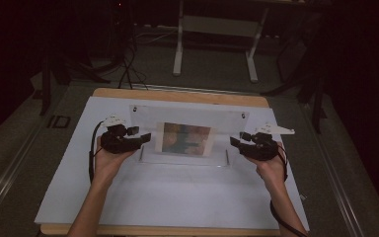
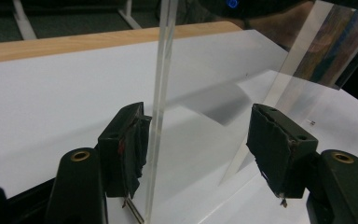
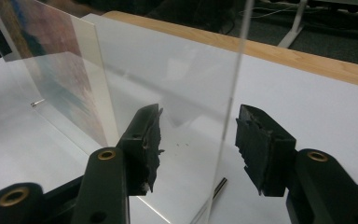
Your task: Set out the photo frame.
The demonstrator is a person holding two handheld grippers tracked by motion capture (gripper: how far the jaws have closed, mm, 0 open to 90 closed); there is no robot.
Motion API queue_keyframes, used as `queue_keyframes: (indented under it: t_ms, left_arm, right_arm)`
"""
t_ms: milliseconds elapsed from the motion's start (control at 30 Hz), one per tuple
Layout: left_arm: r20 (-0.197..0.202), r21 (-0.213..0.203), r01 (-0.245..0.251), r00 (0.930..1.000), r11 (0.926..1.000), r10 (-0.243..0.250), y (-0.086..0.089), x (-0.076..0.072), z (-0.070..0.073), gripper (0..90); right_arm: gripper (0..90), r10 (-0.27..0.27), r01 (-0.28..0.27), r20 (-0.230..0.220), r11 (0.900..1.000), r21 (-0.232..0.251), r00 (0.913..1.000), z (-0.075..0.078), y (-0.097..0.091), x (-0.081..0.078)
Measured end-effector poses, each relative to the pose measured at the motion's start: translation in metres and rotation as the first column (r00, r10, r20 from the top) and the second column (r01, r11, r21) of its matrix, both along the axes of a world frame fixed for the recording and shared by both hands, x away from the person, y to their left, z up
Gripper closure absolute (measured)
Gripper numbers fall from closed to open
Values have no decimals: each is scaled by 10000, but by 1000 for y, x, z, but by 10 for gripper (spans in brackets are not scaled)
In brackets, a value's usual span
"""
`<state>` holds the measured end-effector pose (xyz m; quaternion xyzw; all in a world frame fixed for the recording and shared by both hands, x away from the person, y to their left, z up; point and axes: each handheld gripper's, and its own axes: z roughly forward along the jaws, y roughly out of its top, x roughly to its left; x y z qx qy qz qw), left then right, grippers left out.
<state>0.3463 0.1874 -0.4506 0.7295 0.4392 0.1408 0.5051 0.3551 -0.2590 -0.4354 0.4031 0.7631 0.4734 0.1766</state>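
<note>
Both tongs [image 1: 145, 138] [image 1: 234, 142] gape wide, straddling the upright acrylic frame's [image 1: 187, 116] nine- and three-o'clock edges on the tabletop [image 1: 177, 192].

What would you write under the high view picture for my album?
Two open tools, left and right, flank a clear frame with a colourful picture, standing on a white table.

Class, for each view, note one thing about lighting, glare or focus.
High view: dim, dark surroundings, white table cover brightest. Left gripper view: clear acrylic frame reflects light, its shadow falling on the cover. Right gripper view: the printed picture looks washed out behind the shiny panel.
</note>
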Motion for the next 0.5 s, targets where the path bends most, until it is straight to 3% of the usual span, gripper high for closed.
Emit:
queue_keyframes:
  t_ms: [267,500]
  left_arm:
    - [175,-148,-198,9996,9997,201,17,-14,2,372]
    - [-3,17,-470,9989,9989,470,30,-21,-2,372]
  right_arm:
    - [487,-200,199,58,9995,252,9998,0,-13,-6]
    - [486,18,-18,-186,10000,9,9998,-7,-20,-7]
